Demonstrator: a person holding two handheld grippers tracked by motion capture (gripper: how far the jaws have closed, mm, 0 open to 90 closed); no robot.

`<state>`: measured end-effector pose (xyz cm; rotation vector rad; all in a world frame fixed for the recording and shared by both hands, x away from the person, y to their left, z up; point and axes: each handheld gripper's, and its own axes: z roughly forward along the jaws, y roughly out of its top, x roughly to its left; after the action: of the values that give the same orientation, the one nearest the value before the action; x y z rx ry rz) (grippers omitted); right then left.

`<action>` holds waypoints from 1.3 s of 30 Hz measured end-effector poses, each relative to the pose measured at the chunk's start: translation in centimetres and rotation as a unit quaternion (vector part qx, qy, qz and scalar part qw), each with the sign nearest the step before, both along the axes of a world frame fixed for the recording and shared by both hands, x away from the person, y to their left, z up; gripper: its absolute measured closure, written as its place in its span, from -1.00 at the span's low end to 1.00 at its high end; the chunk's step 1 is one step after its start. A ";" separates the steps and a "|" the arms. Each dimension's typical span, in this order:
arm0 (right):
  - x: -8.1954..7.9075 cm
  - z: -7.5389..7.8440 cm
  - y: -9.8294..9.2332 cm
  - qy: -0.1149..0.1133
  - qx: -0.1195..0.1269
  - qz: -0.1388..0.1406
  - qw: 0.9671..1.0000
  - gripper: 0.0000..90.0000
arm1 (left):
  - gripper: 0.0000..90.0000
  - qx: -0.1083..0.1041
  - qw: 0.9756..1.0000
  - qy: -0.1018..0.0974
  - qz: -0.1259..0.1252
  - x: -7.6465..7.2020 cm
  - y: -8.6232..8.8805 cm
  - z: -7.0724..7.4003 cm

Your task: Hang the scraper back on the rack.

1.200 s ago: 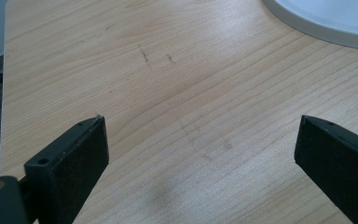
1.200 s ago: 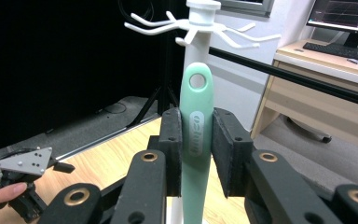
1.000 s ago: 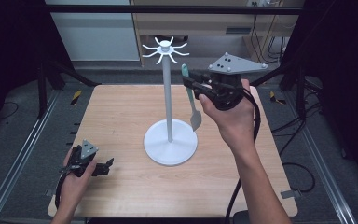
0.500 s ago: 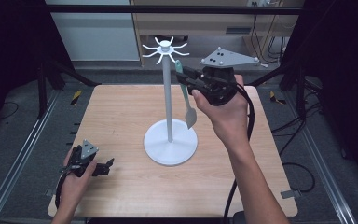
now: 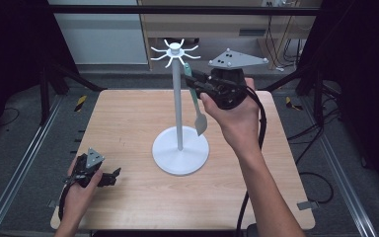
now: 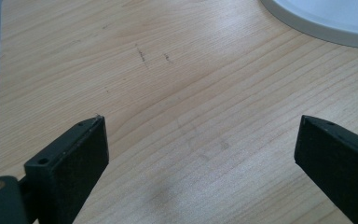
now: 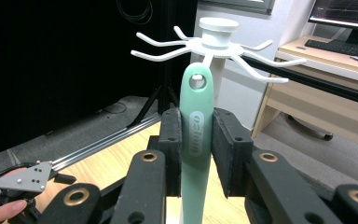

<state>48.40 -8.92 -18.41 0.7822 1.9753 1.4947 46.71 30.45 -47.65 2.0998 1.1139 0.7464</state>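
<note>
A white hook stand (image 5: 178, 98) rises from a round base (image 5: 180, 150) at the table's middle; its spoked top (image 7: 216, 44) is level with my right gripper. My right gripper (image 5: 192, 81) (image 7: 196, 140) is shut on the green handle of a spatula (image 7: 196, 135), whose grey blade (image 5: 201, 123) hangs down beside the pole. The handle's hanging hole (image 7: 197, 82) sits just below one hook. My left gripper (image 5: 109, 177) (image 6: 200, 144) rests open on the wood at the front left, nothing between its jaws.
The wooden table (image 5: 128, 123) has metal rails along both sides. A desk with a monitor (image 7: 345, 18) stands behind. The stand's base edge (image 6: 326, 23) lies ahead of the left gripper.
My right gripper has lifted the spatula and carried it left, bringing the handle's top close under the stand's hooks. The left gripper has stayed put.
</note>
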 end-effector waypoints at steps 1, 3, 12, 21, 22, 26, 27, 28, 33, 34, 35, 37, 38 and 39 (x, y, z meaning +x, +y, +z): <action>0.1 0.0 0.0 0.000 0.001 -0.001 1.000 0.65 | -0.94 0.000 1.000 0.000 0.000 0.0 0.0 0.0; 0.2 0.0 0.1 0.002 0.001 -0.002 1.000 0.65 | -0.94 0.000 1.000 0.000 0.000 0.0 0.0 0.0; 0.9 -0.1 0.5 0.005 0.000 -0.006 1.000 0.65 | -0.94 0.001 1.000 0.001 -0.001 0.0 0.0 0.0; 0.8 -0.2 0.6 0.004 -0.002 -0.008 1.000 0.65 | -0.94 0.002 1.000 0.001 -0.003 0.0 -0.1 0.0; 0.8 -0.1 0.6 0.004 -0.003 -0.008 1.000 0.65 | -0.94 0.002 1.000 0.001 -0.003 0.0 -0.1 0.0; 0.7 -0.1 0.7 0.002 -0.009 -0.006 1.000 0.65 | -0.94 0.001 1.000 0.001 -0.001 0.0 -0.1 0.0; 0.7 -0.1 0.7 0.003 -0.008 -0.007 1.000 0.65 | -0.94 0.001 1.000 0.000 -0.001 0.0 -0.1 0.0; 0.7 -0.1 0.7 0.003 -0.008 -0.007 1.000 0.65 | -0.94 0.001 1.000 0.001 -0.001 0.0 -0.1 0.0; 0.7 -0.1 0.7 0.004 -0.007 -0.007 1.000 0.65 | -0.94 0.001 1.000 0.001 -0.002 0.0 -0.1 0.0; 0.7 -0.1 0.7 0.004 -0.007 -0.006 1.000 0.65 | -0.94 0.001 1.000 0.001 -0.002 0.0 -0.1 0.0; 0.7 -0.1 0.7 0.005 -0.008 -0.006 1.000 0.65 | -0.94 -0.001 1.000 0.000 0.000 0.0 -0.1 -0.1; 0.7 -0.1 0.7 0.004 -0.008 -0.006 1.000 0.65 | -0.94 -0.001 1.000 0.002 0.000 0.0 -0.1 -0.1; 0.7 -0.1 0.7 0.005 -0.008 -0.006 1.000 0.65 | -0.94 -0.001 1.000 0.002 0.000 0.0 -0.1 -0.1; 0.7 -0.1 0.7 0.005 -0.008 -0.006 1.000 0.65 | -0.94 0.000 1.000 0.003 0.000 0.0 -0.1 -0.1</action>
<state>49.06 -8.20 -18.51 0.7935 1.9836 1.4702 46.75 30.34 -47.75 2.1037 1.1160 0.7405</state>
